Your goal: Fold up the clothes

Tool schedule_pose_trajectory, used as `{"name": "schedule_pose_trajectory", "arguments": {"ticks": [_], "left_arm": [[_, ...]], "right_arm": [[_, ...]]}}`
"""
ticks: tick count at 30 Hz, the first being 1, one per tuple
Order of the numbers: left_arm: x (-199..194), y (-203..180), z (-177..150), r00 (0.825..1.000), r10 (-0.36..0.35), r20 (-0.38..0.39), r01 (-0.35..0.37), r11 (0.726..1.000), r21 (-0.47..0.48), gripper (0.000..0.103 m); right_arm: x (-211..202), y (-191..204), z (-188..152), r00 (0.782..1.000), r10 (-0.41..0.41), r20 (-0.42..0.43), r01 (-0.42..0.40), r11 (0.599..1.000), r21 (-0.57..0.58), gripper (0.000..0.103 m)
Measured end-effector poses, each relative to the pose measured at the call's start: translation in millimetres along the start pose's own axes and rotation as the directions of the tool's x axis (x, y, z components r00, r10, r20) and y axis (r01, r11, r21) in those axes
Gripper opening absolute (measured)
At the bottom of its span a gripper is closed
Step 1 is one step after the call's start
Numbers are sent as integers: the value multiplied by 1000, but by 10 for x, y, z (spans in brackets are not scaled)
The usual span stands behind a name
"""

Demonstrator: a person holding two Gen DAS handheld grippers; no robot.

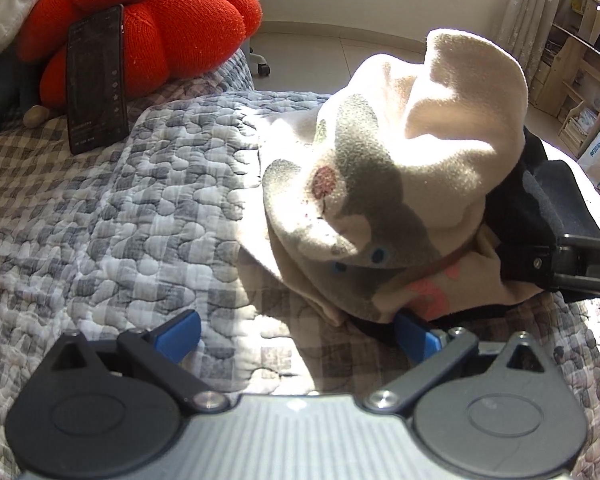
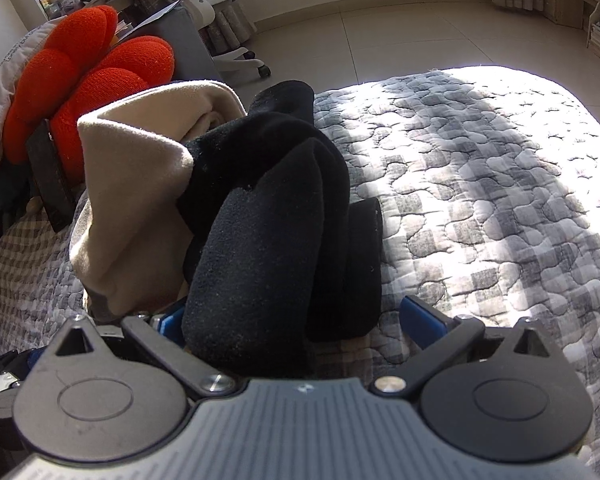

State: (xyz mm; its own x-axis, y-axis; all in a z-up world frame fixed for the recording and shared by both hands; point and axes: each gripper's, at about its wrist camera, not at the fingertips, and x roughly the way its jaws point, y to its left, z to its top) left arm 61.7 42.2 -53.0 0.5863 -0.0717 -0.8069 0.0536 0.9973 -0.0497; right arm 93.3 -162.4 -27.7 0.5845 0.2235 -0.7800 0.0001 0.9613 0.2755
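Cream-and-black fleece garment (image 1: 400,184), loosely bunched

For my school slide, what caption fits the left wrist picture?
Open left gripper beside a bunched beige and grey garment on a checked quilt.

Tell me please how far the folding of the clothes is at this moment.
Done: little; the cream garment and the black garment sit in one bunched heap on the quilt, with no flat fold visible. In hand: both tongs are open; the left tongs sit at the heap's edge, and the black cloth lies between the fingers of the right tongs. Left: separating, spreading and folding both.
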Motion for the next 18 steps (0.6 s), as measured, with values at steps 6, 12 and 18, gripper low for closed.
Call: {"name": "schedule_pose_trajectory", "arguments": {"ticks": [6, 12, 18], "left_arm": [[5, 21, -4, 1000, -13, -11, 13, 1000, -5, 103], [-105, 31, 3, 1000, -15, 13, 14, 1000, 10, 102], [-299, 48, 3, 994, -54, 92, 52, 998, 20, 102]], "right_arm": [[-3, 11, -29, 1000, -12, 11, 12, 1000, -27, 103], [-35, -29, 18, 1000, -2, -5, 2, 1000, 1, 103], [-143, -21, 37, 998, 56, 5, -57, 998, 28, 80]]}}
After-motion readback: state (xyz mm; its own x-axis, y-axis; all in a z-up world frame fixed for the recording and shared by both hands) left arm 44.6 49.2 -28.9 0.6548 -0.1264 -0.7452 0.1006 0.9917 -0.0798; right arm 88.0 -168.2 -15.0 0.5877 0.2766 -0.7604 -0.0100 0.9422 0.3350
